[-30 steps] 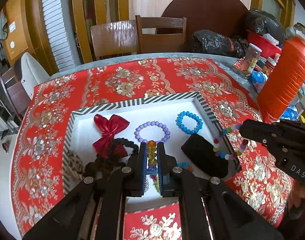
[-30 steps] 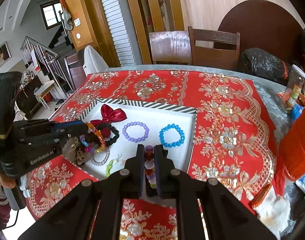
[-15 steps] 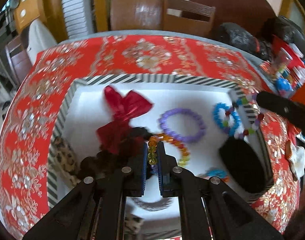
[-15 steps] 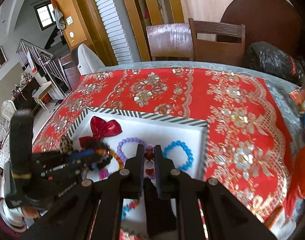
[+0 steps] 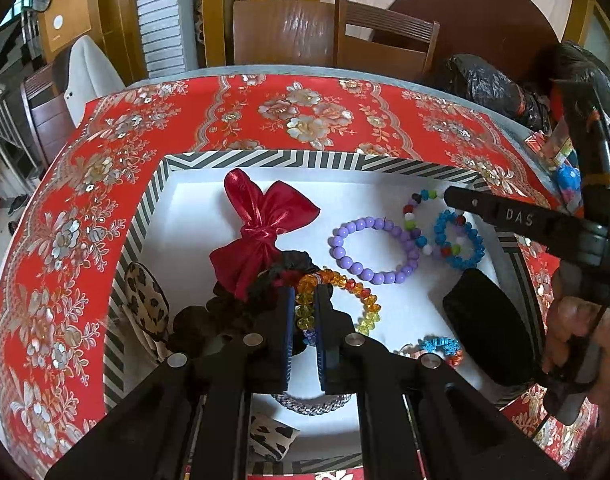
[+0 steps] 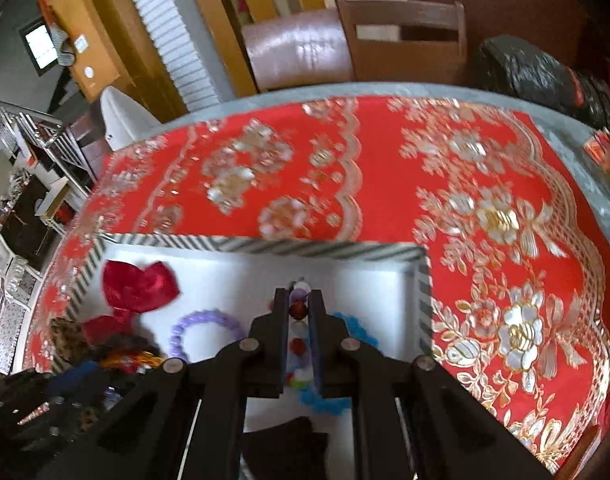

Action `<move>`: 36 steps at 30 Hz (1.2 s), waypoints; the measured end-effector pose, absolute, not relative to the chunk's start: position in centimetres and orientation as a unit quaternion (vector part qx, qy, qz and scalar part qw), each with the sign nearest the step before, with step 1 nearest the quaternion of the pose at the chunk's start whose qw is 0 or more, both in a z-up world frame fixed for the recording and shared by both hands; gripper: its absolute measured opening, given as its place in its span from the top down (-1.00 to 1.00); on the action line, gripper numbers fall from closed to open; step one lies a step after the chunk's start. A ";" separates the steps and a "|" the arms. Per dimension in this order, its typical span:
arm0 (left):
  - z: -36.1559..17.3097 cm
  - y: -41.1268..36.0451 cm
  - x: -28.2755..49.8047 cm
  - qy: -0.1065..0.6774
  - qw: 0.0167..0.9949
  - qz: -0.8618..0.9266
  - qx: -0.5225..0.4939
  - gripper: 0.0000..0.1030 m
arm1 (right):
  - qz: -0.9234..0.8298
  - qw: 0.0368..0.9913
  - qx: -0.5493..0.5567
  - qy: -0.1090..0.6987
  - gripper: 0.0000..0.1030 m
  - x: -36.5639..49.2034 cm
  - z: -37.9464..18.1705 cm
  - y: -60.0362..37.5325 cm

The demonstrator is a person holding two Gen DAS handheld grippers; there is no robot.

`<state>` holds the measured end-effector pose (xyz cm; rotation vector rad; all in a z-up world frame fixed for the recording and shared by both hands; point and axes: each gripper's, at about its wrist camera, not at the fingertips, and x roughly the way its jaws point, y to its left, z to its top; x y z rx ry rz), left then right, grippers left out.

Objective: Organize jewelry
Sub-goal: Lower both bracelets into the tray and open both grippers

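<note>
A red tablecloth [image 5: 313, 116] patterned with gold and silver flowers is covering a grey-edged table, and a shallow white tray [image 5: 265, 160] with a black-and-white striped rim is sitting on it. Behind the table, two wooden chairs [image 5: 385, 36] are standing against yellow-brown timber panelling, with a round dark tabletop [image 5: 485, 8] leaning on the wall and black plastic bags [image 5: 485, 80] lying at the table's far right edge. The left gripper [image 5: 304, 312] is clenching an amber bead bracelet [image 5: 361, 300] between its blue-padded fingers, low over the tray's near half, the loop trailing to the right onto the white floor. The right gripper [image 6: 300, 312] is pinching a multicoloured bead bracelet [image 5: 419, 224], which is hanging over the tray's far right part, overlapping a purple bead bracelet [image 5: 373, 250] and a blue bead bracelet [image 5: 461, 240] that are lying flat there. A red satin bow [image 5: 261, 228] is resting in the tray's far left area, with dark scrunchies [image 5: 273, 280] just below it and a leopard-print piece [image 5: 145, 300] against the left rim. A black pouch [image 5: 481, 328] is lying by the right rim, with a small turquoise bracelet [image 5: 441, 346] just beside it. The right wrist view is blurring with motion.
</note>
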<state>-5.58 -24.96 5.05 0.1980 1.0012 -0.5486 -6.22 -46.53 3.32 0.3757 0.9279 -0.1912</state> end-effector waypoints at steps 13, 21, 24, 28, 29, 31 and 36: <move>5.8 -25.0 -6.4 0.443 0.856 -0.244 0.105 0.49 | -0.079 0.871 0.164 0.457 0.53 -6.2 2.4 -45.3; 7.2 -24.8 -7.9 0.417 0.869 -0.244 0.108 0.45 | -0.082 0.885 0.160 0.429 0.16 -9.7 4.9 -44.6; 7.5 -24.6 -8.6 0.413 0.873 -0.235 0.109 0.45 | -0.091 0.896 0.146 0.410 0.08 -11.6 6.1 -44.0; 8.0 -24.3 -9.7 0.405 0.879 -0.226 0.106 0.45 | -0.115 0.904 0.121 0.393 0.01 -14.3 7.4 -43.0; 8.1 -24.2 -10.1 0.402 0.881 -0.225 0.104 0.46 | -0.119 0.905 0.119 0.390 -0.01 -14.9 7.7 -42.8; 8.4 -24.0 -10.8 0.397 0.884 -0.226 0.103 0.45 | -0.127 0.907 0.114 0.386 -0.03 -16.2 7.9 -42.4; 9.1 -23.6 -12.5 0.386 0.889 -0.223 0.107 0.46 | -0.133 0.908 0.114 0.382 -0.05 -18.7 8.2 -41.3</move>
